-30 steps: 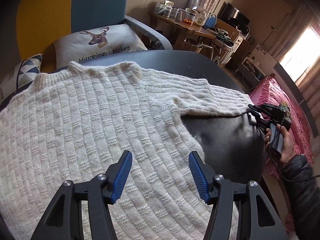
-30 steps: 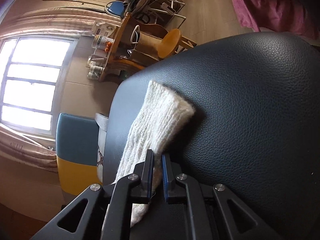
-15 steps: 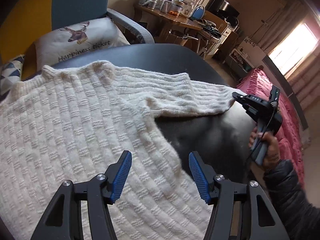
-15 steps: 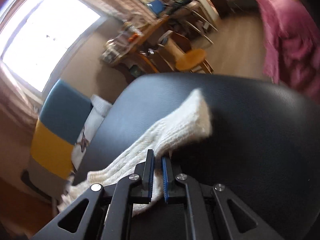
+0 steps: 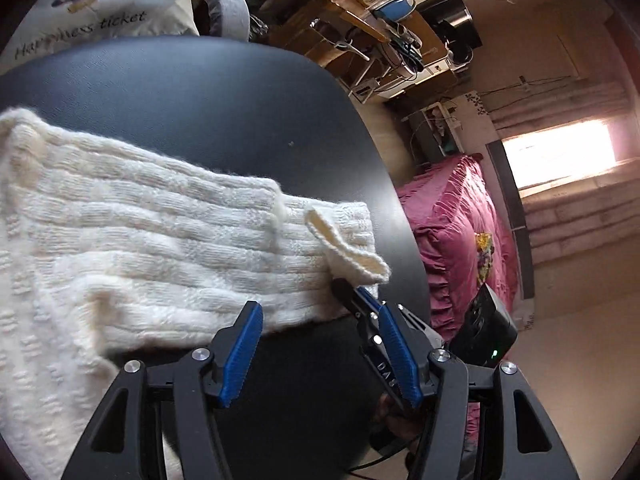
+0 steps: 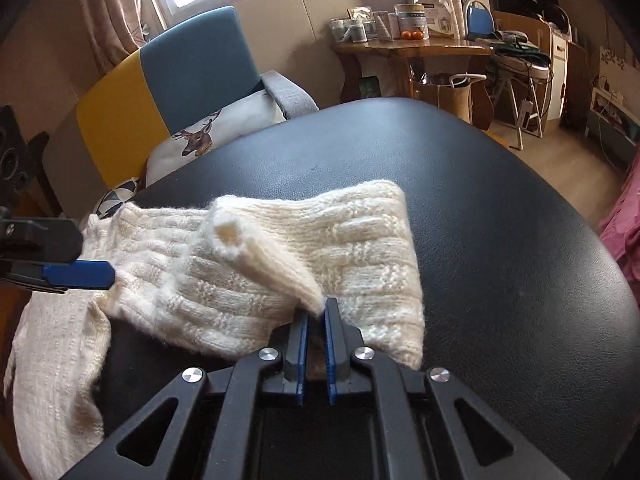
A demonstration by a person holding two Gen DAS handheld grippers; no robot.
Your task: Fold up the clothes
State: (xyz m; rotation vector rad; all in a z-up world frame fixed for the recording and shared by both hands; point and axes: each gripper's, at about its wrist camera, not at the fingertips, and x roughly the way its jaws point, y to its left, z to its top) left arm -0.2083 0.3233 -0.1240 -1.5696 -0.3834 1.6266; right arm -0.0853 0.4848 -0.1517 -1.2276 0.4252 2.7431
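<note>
Sweater (image 6: 248, 280): spread on the black table (image 6: 500, 220), sleeve doubled back over itself.
Right gripper (image 6: 316, 312): clamped on the sleeve cuff (image 6: 272, 260).
Left gripper (image 5: 320, 344): jaws apart above the table, nothing held.

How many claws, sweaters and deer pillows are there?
Claws: 2, the left claw open, the right claw pinching the sweater's cuff
White knit sweaters: 1
Deer pillows: 1
Total: 4

Both wrist views closely overlook, seemingly, the sweater (image 5: 160, 248).
</note>
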